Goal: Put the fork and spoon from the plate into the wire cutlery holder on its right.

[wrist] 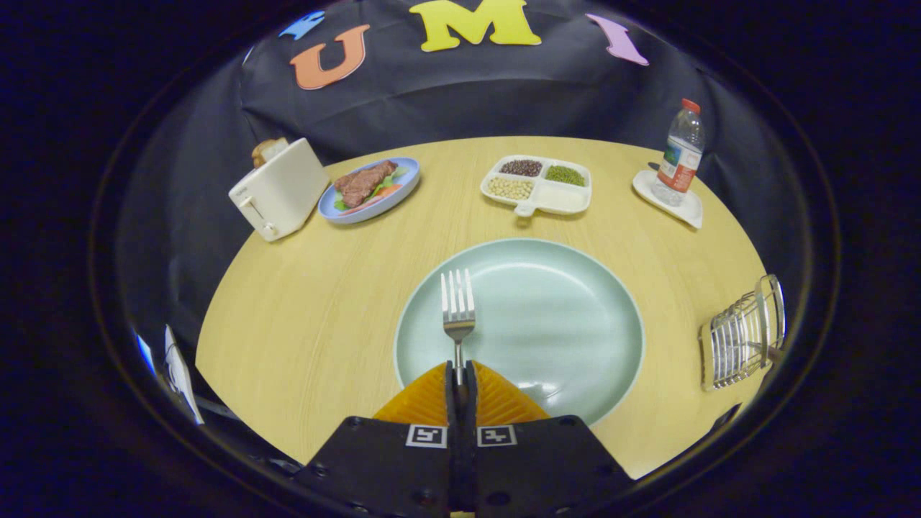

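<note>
We see the gripper (460,374) with its two fingers pressed together on the handle of a fork (457,306), pinching it so the tines stand straight ahead at twelve o'clock from the fingertips. The fork is held over the near left part of a pale green plate (568,316), which sits on the round wooden table (302,316) just beyond the fingers; we cannot tell whether the tines touch the plate. The wire cutlery holder (741,334) sits at about three o'clock from the plate, near the table's edge and apart from the plate; something thin seems to sit inside it, too small for us to make out. At twelve o'clock beyond the plate lies a white divided tray (540,198) of beans. At about ten o'clock sit a blue plate (370,191) with meat and greens and, just beside it, a white toaster (280,191). At about two o'clock a water bottle (680,155) stands upright on a small white dish (669,201)
</note>
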